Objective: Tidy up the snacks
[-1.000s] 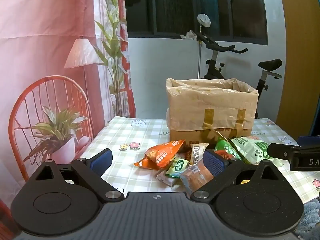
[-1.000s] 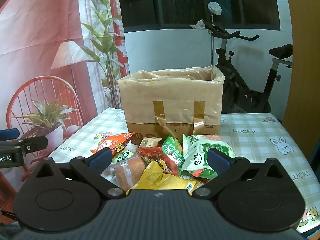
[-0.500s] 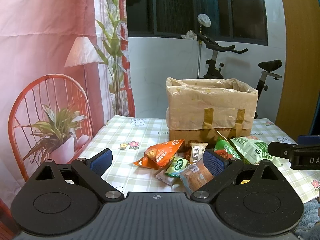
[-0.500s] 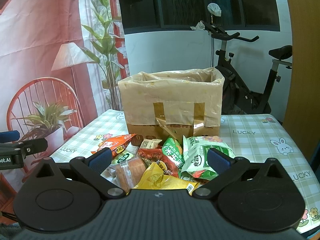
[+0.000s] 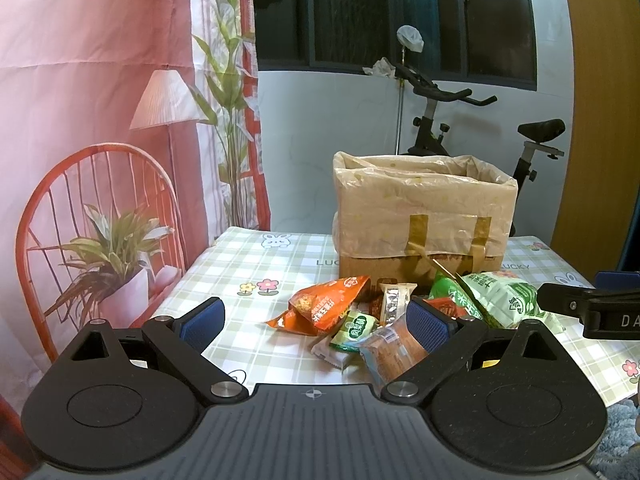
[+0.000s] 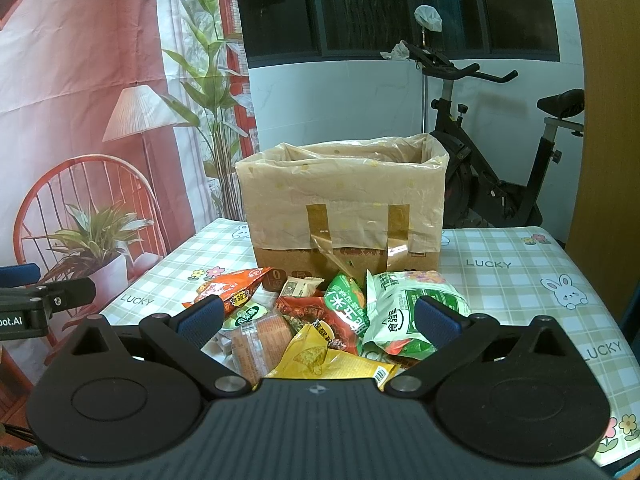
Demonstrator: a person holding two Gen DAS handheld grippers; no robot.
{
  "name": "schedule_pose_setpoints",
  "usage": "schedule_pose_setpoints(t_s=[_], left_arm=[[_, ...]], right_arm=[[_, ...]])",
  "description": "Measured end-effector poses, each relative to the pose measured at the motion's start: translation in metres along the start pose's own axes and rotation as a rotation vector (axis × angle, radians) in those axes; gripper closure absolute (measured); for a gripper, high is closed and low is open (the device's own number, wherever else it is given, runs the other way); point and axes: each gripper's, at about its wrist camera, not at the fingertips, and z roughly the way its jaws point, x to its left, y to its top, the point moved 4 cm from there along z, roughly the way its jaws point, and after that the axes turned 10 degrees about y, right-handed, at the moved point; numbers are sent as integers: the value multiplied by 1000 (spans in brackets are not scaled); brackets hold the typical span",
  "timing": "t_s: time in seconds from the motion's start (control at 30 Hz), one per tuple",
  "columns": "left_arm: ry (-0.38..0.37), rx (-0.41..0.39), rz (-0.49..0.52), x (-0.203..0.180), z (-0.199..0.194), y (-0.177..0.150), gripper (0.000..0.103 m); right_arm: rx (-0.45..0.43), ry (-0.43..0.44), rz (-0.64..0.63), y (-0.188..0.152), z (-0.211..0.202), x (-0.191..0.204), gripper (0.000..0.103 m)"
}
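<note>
You are holding the left gripper (image 5: 314, 322) and the right gripper (image 6: 318, 316) above the near edge of the table (image 6: 520, 276), both with fingers spread wide and nothing between them. No snack is being gripped, so the step in hand appears to be the approach before the first pick.

The snack pile (image 6: 320, 312) is lying on the checked tablecloth directly in front of the cardboard box (image 6: 344, 208), which is standing at 12 o'clock from both grippers, lined with a plastic bag and open at the top. Within the pile, as the right wrist camera shows it:
- the orange packet (image 6: 228, 284) is lying at 10 o'clock;
- the large green-and-white bag (image 6: 404, 308) is lying at 2 o'clock;
- the yellow packet (image 6: 332, 362) is lying nearest you, at 6 o'clock;
- the clear-wrapped cake (image 6: 258, 338) is lying just left of the yellow packet.

The packets are overlapping, so the next move probably calls for choosing one on the outside or top of the pile, lowering one gripper so its fingers are straddling that packet alone, and closing on a flat edge. The packets look soft and slippery; grip gently.
</note>
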Motion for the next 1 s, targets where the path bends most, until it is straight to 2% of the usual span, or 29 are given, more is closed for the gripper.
schedule_pose_setpoints(t_s=[1.0], left_arm=[[-4,15,-15,1,2,-1,5]], right_arm=[[2,1,4,0,0,-1,0]])
